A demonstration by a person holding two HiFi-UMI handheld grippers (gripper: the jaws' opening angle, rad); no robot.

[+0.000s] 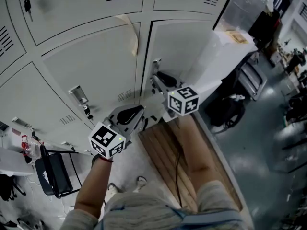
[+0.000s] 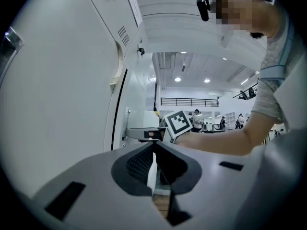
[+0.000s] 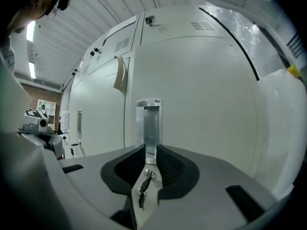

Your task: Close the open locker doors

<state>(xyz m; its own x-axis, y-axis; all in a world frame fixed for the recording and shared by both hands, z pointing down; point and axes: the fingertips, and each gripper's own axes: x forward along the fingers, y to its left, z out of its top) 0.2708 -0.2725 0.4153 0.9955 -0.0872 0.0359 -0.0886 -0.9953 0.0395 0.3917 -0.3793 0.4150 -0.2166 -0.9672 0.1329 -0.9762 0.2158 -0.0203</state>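
Presently, the left gripper (image 1: pixel 136 119) is held at 7 o'clock in the head view, low before the lockers. Its jaws are drawn together to a slit, in which a thin pale strip is seen but cannot be identified. A wooden board (image 1: pixel 165 152) is laid on the floor at 6 o'clock. The locker door (image 1: pixel 192 51) is located at 1 o'clock, with a dark gap shown along its left edge. The right gripper (image 1: pixel 158 78) is set against this door, just beside the metal handle (image 3: pixel 148 123). Its jaws are parted narrowly, and the key (image 3: pixel 146 181) is seen between them; no clamping on it can be confirmed.
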